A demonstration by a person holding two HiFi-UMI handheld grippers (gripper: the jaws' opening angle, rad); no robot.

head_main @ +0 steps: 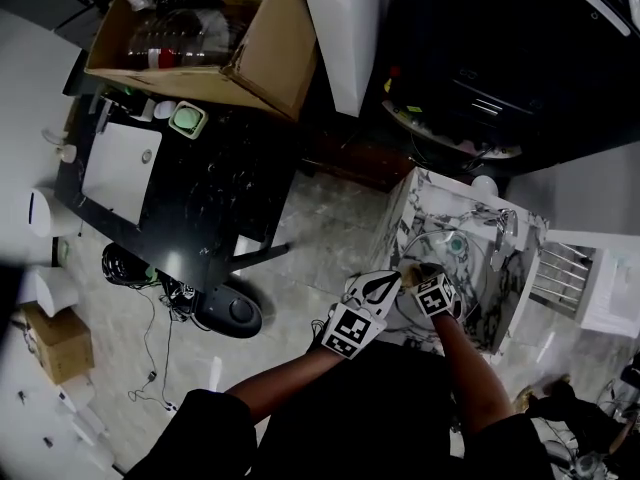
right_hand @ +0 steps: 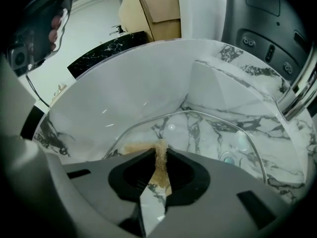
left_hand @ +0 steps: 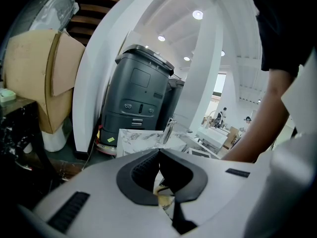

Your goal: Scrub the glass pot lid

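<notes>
The glass pot lid (right_hand: 208, 133) lies in the white marble sink (right_hand: 124, 93), its clear rim arching just ahead of my right gripper (right_hand: 159, 155). That gripper is shut on a tan scrub sponge (right_hand: 160, 165), whose front edge touches the lid near its rim. In the head view the right gripper (head_main: 425, 273) reaches over the sink's (head_main: 505, 303) near wall above the lid (head_main: 440, 245). My left gripper (head_main: 392, 280) hovers beside it at the sink's near left edge. Seen from its own camera, the left gripper (left_hand: 159, 151) is shut with its tips together, pointing level across the room.
A chrome faucet (right_hand: 297, 90) stands at the sink's far right. A tall grey machine (left_hand: 138, 93) sits behind the sink. To the left are a black table (head_main: 200, 193) and a cardboard box (head_main: 200, 38). A dish rack (head_main: 560, 273) lies right of the sink.
</notes>
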